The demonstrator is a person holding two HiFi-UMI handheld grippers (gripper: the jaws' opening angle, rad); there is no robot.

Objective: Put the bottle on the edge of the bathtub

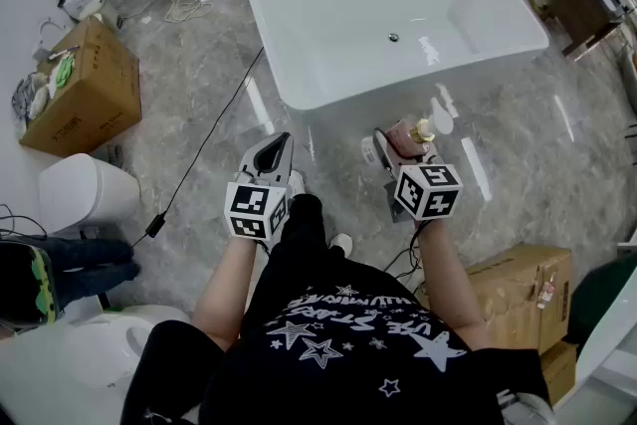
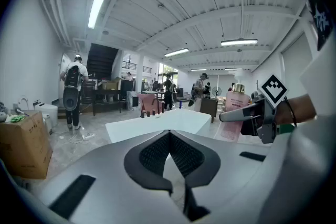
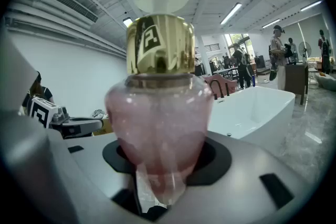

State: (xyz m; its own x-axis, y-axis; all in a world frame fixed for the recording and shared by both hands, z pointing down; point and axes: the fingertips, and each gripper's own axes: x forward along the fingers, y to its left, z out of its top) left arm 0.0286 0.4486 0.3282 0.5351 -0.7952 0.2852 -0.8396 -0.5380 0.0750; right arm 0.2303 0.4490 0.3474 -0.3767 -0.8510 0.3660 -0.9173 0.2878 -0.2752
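Pink bottle (image 3: 157, 123) in the right gripper's (image 1: 397, 148) jaws; left gripper's (image 1: 272, 147) jaws together, empty.

We see a bright, evenly lit hall. The light comes from long ceiling tubes (image 2: 96, 9), one at the upper left of the left gripper view and more at centre right. In the head view they leave pale streaks of glare on the glossy floor (image 1: 476, 169) beside the bathtub (image 1: 398, 25). Shadows are soft and faint. Both gripper views bulge like a fisheye, with black corners. In the right gripper view the bottle (image 3: 157, 113) sits close to the lens and looks soft, and its gold collar (image 3: 160, 44) catches highlights.
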